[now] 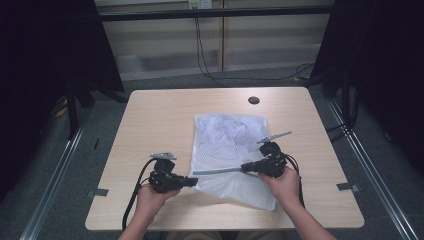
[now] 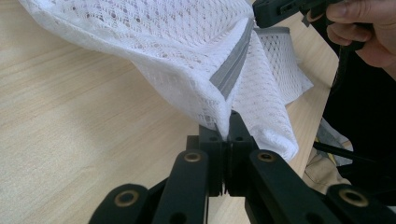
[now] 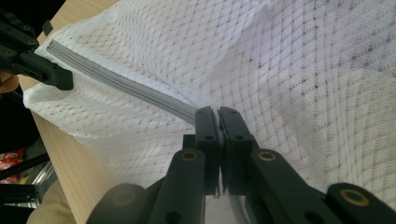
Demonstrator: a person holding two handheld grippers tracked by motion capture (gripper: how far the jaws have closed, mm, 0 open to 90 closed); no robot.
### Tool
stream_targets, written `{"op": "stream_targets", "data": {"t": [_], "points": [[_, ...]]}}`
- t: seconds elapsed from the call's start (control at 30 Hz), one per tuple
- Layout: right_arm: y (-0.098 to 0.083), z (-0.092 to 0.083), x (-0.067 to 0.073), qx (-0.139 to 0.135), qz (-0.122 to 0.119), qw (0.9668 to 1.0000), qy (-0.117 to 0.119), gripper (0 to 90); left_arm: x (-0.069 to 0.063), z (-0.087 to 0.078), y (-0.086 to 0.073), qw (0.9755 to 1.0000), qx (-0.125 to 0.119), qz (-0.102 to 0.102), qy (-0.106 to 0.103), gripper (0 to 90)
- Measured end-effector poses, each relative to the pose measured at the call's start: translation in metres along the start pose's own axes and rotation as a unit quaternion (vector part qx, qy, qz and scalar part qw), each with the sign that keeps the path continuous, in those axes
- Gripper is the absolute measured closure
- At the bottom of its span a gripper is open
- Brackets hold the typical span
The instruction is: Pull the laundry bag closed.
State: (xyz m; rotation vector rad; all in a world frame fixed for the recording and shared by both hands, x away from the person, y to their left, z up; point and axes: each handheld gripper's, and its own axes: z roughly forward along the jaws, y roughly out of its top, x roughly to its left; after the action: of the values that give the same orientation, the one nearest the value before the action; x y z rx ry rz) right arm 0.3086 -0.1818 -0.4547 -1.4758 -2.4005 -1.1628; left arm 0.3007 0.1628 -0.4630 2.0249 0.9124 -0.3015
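On the table's near left, left gripper [image 1: 192,181]: I have this black two-jaw tool in my left hand [image 1: 150,197], low over the wood, its tips at the near left edge of the bag. From its own view [image 2: 229,122] the jaws are pressed together on a fold of mesh right beside the zip's end.

Centre, bag: a white mesh fabric laundry bag [image 1: 227,145] lies on the pale wooden tabletop [image 1: 160,115], its far part crumpled flat, its near edge lifted and drawn between my two tools. The mesh shows close in both gripper views [image 2: 187,51] [image 3: 303,79].

Zip: a grey zip strip [image 1: 216,171] runs taut along that near edge from one tool to the other [image 2: 231,70] [image 3: 121,81].

Right, right gripper [image 1: 243,167]: held in my right hand [image 1: 284,182], pointing left over the bag. In its own view [image 3: 218,114] the jaws are clamped on the zip strip and the mesh around it.

Far right, hole: a dark round cable hole [image 1: 254,100] sits near the table's far edge, well apart from the bag.
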Motion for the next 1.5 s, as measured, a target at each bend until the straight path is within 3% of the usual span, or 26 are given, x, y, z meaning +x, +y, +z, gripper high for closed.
{"op": "stream_targets", "data": {"t": [0.37, 1.0, 1.5], "points": [[-0.0014, -0.0001, -0.0024, 0.003, -0.002, 1.0, -0.003, 87.1, -0.0001, -0.0011, 0.0007, 1.0, 0.002, 0.005, 0.004, 88.9], [-0.0044, -0.0045, -0.0064, -0.002, 0.003, 1.0, -0.001, 87.2, 0.0009, -0.0007, -0.0001, 1.0, 0.003, -0.003, -0.001, 89.0], [-0.0051, -0.0056, -0.0075, -0.001, 0.002, 0.9998, -0.018, 87.2, 0.0003, 0.0011, -0.0011, 0.9999, 0.009, -0.005, -0.006, 89.1]]}}
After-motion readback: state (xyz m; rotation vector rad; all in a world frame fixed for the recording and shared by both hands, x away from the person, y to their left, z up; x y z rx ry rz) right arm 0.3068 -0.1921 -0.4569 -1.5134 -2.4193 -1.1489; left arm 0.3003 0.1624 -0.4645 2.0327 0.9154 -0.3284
